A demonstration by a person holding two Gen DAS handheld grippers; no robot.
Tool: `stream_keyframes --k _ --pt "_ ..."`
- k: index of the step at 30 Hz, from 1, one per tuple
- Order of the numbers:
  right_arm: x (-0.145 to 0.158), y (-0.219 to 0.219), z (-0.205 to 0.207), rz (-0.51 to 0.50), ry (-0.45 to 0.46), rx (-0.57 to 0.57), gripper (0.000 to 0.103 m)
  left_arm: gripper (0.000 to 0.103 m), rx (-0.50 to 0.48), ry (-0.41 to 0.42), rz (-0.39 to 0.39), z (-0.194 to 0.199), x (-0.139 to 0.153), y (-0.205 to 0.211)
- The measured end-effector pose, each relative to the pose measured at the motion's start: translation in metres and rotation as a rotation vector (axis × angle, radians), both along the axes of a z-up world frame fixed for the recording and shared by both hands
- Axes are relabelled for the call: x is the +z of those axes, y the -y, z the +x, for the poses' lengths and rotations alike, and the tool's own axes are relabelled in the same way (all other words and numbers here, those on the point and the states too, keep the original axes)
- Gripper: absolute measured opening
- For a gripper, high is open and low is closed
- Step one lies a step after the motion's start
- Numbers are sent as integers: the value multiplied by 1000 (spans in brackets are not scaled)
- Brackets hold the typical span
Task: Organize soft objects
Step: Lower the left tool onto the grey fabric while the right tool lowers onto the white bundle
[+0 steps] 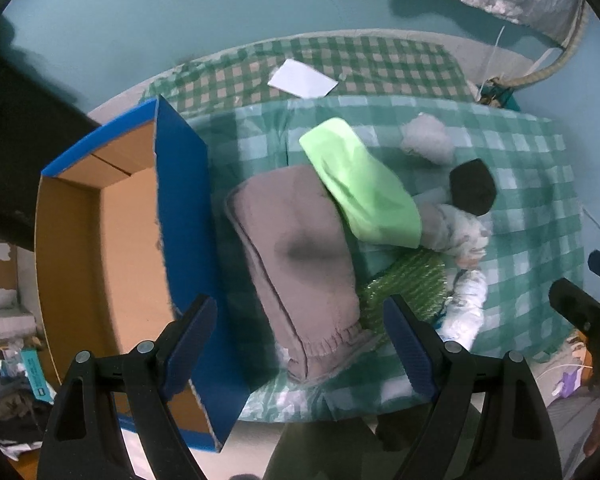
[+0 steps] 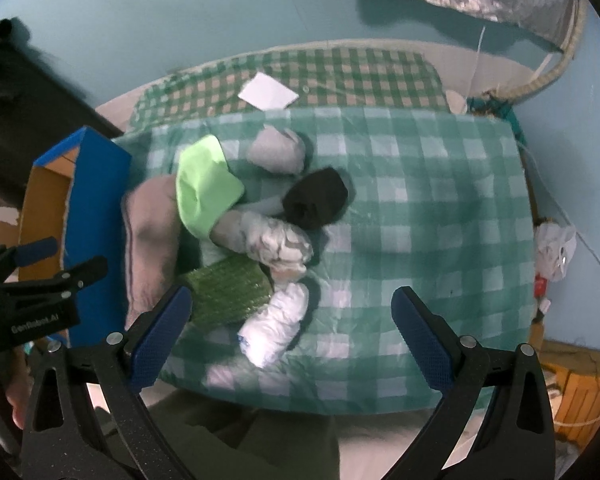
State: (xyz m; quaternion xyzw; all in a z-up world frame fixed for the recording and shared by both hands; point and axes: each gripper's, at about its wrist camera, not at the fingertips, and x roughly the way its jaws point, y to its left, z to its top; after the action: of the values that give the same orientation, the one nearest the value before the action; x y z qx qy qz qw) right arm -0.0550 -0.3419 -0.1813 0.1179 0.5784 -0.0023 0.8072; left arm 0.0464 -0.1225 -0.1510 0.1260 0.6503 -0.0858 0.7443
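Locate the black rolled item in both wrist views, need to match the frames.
Left wrist: black roll sits right of centre, upper half, just below the grey bundle.
Right wrist: black roll sits near centre, again just below the grey bundle.
Shared landmark: the lime green cloth lies to its left in both views.

Both tools share one build. The left gripper (image 1: 306, 344) has black plastic arms with triangular cutouts, silver pivot screws and blue textured finger pads (image 1: 410, 350). The right gripper (image 2: 292, 336) looks identical; white "GenRobot.AI" lettering marks the left one's body at that frame's left edge.
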Motion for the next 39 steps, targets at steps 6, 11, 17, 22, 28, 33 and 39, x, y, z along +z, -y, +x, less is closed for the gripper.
stream_keyframes --k 6,11,17,22,28,33,39 --pt "-29 5 3 3 -44 -6 99 86 27 -38 15 6 -29 4" --pt "-50 4 4 4 -91 -8 99 86 37 -49 26 12 -44 9" --pt "-80 -5 5 6 -148 3 99 86 62 -80 39 17 -66 13" --pt "-100 -13 6 8 -179 14 99 86 67 -86 58 17 -75 14" --pt "-120 -23 8 -1 -209 27 96 86 96 -102 79 18 -83 10" --pt "-132 -26 7 18 -231 33 85 86 115 -119 81 17 -89 0" --pt "-144 -33 10 27 -249 76 49 86 112 -148 68 15 -94 -11"
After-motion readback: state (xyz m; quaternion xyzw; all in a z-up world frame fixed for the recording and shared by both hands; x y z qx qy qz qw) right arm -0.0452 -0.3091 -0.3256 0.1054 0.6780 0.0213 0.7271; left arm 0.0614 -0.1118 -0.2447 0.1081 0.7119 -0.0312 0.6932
